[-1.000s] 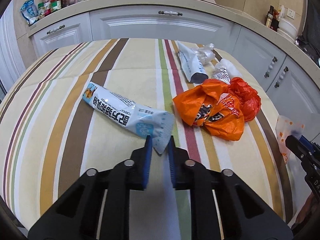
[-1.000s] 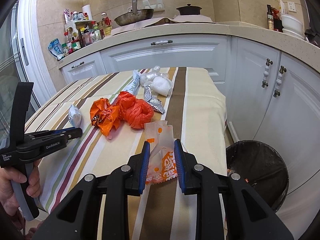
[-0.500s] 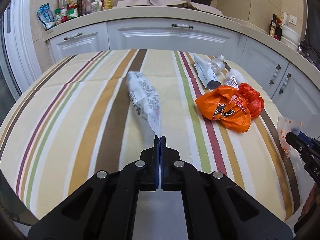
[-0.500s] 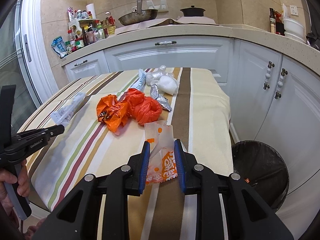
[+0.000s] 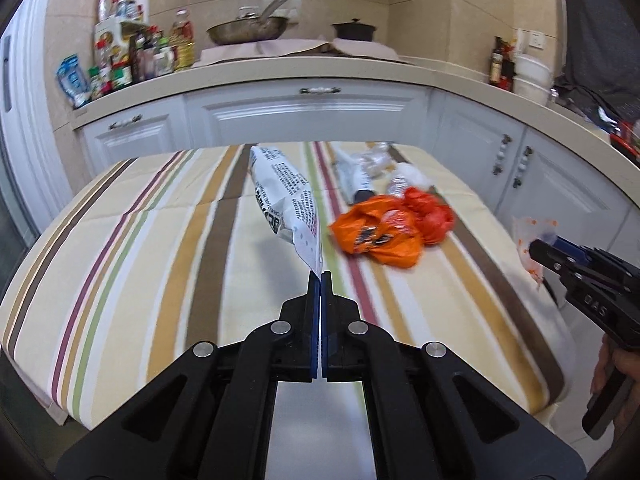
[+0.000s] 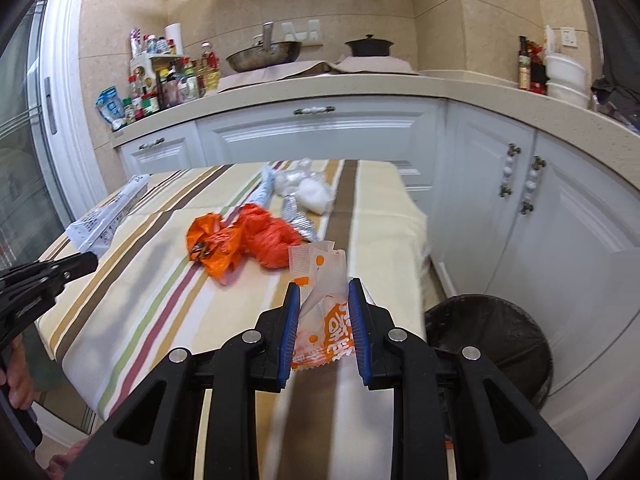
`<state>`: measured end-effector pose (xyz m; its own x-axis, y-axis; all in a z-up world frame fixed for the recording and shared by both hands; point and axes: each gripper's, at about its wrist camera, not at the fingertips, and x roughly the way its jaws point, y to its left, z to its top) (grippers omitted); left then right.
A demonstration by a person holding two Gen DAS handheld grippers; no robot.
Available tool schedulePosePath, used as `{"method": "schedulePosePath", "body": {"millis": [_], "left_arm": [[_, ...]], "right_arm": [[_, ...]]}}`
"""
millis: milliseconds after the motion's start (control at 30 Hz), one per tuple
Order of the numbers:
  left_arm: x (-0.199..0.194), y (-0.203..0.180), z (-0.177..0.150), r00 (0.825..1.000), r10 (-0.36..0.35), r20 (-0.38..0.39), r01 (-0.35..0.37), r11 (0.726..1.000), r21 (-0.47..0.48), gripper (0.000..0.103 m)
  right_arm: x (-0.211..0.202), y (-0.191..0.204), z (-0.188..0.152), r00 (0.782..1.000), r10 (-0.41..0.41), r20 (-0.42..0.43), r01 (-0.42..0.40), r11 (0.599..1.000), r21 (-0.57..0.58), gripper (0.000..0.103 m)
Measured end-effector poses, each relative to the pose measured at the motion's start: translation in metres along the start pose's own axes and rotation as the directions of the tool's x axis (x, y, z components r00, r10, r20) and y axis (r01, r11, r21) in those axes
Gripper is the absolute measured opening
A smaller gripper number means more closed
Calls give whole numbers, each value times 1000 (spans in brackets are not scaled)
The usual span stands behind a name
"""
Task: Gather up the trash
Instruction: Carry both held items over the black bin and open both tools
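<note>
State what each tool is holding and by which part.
Left tool: white printed wrapper, pinched by its bottom corner. Right tool: orange-and-white packet, gripped across its middle.

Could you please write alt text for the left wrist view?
The left gripper, shut, holds a white printed wrapper by its corner above a striped tablecloth. Crumpled orange bags lie beyond it, with white kitchen cabinets behind.

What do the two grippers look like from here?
Both match: the left gripper and right gripper have black plastic linkage arms with silver round pivot pins and blue ribbed pads. Seen side-on, the right one's black body bears small white lettering. No cables or sleeves show.
</note>
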<state>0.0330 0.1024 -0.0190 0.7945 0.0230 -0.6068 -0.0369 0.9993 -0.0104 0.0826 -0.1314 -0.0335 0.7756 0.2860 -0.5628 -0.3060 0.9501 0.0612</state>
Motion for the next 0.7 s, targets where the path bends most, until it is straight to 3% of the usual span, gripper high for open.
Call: {"method": "schedulePosePath", "body": {"millis": [200,433,700], "left_arm": [[-2,-48,4,994,-111,10,109,988,109,0],[18,-114,16,972,-236,-10,232,950,210,0],[52,-194,39,955,-294,-33,291,912,290,0]], "right_arm": [[-13,-30,-3,996,-87,15,86,996,34,26],[-25,-80,-12,979,-202,4,201,974,106,26],[-26,-129,-17,957,-291,-16,290,941,174,26]]}}
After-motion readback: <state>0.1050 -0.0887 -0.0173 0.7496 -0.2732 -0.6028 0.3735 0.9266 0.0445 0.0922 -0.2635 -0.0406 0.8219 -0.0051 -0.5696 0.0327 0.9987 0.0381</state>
